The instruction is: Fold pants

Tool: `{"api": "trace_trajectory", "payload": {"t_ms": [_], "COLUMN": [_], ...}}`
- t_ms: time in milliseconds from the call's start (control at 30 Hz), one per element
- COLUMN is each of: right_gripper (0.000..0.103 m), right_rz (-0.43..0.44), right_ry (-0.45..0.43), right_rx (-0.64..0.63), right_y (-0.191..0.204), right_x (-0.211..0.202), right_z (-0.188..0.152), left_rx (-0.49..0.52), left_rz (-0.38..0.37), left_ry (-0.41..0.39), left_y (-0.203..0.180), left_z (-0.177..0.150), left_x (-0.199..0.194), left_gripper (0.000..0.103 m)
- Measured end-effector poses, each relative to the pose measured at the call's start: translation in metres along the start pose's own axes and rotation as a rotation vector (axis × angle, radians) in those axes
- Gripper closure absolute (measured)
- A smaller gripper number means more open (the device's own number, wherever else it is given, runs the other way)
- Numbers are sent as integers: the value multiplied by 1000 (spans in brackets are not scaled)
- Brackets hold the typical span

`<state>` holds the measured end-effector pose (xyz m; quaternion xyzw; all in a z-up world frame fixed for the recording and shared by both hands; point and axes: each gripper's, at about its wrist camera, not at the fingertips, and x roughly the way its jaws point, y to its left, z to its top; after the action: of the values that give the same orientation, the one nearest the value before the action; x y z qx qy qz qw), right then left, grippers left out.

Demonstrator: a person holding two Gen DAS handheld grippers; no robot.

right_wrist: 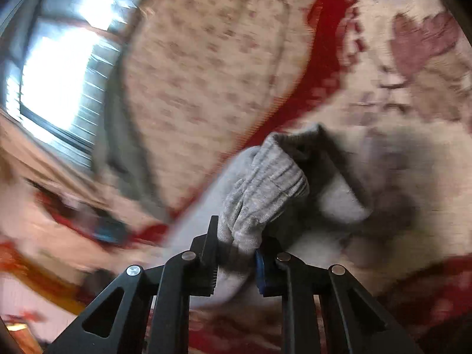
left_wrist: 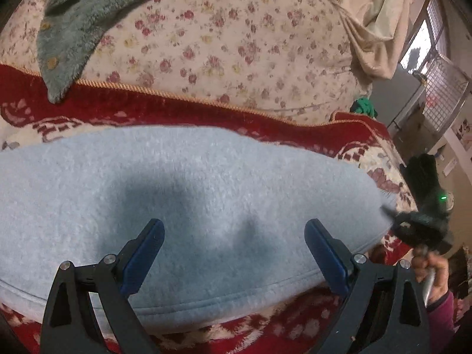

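Observation:
Light blue-grey fleece pants lie flat on a red and cream patterned blanket. My left gripper is open, its blue-padded fingers spread just above the pants near their hem edge. My right gripper is shut on the pants' ribbed cuff and holds that bunched end lifted off the blanket; this view is motion-blurred. In the left wrist view the right gripper shows at the pants' right end, held by a hand.
A floral bedcover lies behind the blanket, with a grey-green fleece garment on it at the far left. A beige curtain and a window stand beyond the bed's right side.

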<state>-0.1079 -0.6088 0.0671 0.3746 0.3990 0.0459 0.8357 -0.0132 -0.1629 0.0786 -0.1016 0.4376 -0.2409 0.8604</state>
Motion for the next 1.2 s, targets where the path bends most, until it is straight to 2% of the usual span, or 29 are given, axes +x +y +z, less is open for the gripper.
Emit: {"api": "trace_trajectory", "payload": {"t_ms": [33,133,267,300,333,400,433,500,600,733,800,867,933,967,1000,1067,1200], "right_gripper": [82,80,70,63,51,39,38,36,30,30,30,30,32,33,34,35,34], "right_rz": [-54,-16,-97,-124,-149,-239,-254,-214,-123,-88,-117,-118,-196,-225,-219,-176,-150], "right_ry": [33,14,43,42,28,-41,-75,-123,-87,-4,55,111,199,230,244,195,163], "right_rx": [21,68,27,24,21,7,-8,-55,-160,-325,-389,-425,-410,-410,-432,-479,-446], "right_y": [-8,-13,1,3,6,10,13,29,60,103,119,120,101,89,78,71,64], "right_x": [10,9,1,-4,-12,-35,-44,-54,-34,31,70,102,123,126,125,110,100], "right_z": [-4,-6,0,2,4,11,15,24,36,41,42,39,31,25,17,4,-3], "left_rx": [-2,-14,-29,-29,-29,-18,-8,4,1,-10,-13,-9,-2,-3,-4,-1,28], "left_rz": [7,9,14,12,8,3,6,18,-4,-3,-2,11,38,40,31,-12,-76], "left_ry": [12,43,50,38,29,18,13,9,19,38,58,78,93,107,118,147,226], "left_y": [1,4,9,9,10,10,10,9,7,10,12,16,21,24,27,29,22], "left_z": [-1,-4,-4,-1,2,11,18,31,55,89,102,114,123,128,130,132,131], "left_x": [5,16,20,17,15,12,13,17,28,56,71,87,103,111,116,127,150], "left_gripper": [7,7,7,7,7,7,7,7,7,7,7,7,7,7,7,7,7]}}
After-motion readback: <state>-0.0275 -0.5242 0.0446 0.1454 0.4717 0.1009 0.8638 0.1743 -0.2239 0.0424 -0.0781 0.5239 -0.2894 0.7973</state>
